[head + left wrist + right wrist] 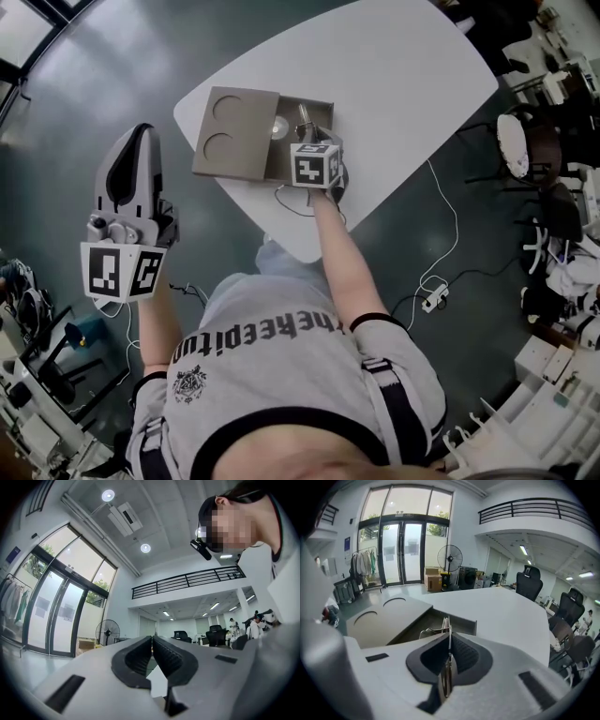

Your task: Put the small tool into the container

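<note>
Well left of the container (302,101), past the edge of the white table (403,84) and over the grey floor (112,56), we hold the left gripper (139,131) with its jaws clenched together on nothing. The container's flat lid (236,131), which has two round recesses, covers its left part, and the right part lies open. Above that open part we hold the right gripper (307,131). Its jaws are clamped on the small tool (446,679), a thin metal piece standing on edge between the pads. The tip pokes out over the open compartment. We cannot tell whether it touches the bottom.
</note>
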`<state>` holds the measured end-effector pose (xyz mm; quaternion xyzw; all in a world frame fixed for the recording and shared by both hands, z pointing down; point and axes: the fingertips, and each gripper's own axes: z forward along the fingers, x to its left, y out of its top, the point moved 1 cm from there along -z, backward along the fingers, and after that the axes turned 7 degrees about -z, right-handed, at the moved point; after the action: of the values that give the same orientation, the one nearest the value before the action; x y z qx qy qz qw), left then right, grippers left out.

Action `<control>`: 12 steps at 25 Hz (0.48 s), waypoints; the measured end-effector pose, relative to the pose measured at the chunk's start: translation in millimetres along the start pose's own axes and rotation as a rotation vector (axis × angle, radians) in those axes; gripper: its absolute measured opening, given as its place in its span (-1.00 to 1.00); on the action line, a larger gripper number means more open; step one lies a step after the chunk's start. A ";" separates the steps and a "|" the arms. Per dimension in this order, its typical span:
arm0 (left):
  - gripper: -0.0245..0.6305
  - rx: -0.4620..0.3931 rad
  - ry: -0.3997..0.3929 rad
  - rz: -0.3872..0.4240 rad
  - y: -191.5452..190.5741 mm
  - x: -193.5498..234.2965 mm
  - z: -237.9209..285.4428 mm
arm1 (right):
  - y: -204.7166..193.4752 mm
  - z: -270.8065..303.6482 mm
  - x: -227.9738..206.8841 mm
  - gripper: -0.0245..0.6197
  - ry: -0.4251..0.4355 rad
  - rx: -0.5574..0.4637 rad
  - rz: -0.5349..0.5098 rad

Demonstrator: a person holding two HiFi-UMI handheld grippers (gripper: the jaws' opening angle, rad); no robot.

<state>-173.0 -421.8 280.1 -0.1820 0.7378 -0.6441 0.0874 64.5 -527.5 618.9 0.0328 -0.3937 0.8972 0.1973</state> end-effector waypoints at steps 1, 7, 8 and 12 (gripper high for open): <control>-0.89 0.003 0.000 0.000 -0.9 0.4 1.7 | -0.5 2.9 0.6 -0.90 -0.009 0.013 -0.019; -0.89 0.013 -0.003 -0.012 -8.5 3.0 11.3 | -4.6 16.6 7.2 -0.90 -0.014 0.062 -0.084; -0.89 0.014 -0.004 -0.014 -9.6 3.5 12.1 | -4.3 17.1 8.6 -0.90 -0.014 0.060 -0.091; -0.89 0.012 -0.005 -0.024 -11.4 7.0 13.0 | -2.5 17.3 15.2 -0.89 0.009 0.050 -0.091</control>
<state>-172.9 -437.7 290.1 -0.1919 0.7316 -0.6489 0.0823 49.8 -533.5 635.8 0.0516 -0.3685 0.8970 0.2386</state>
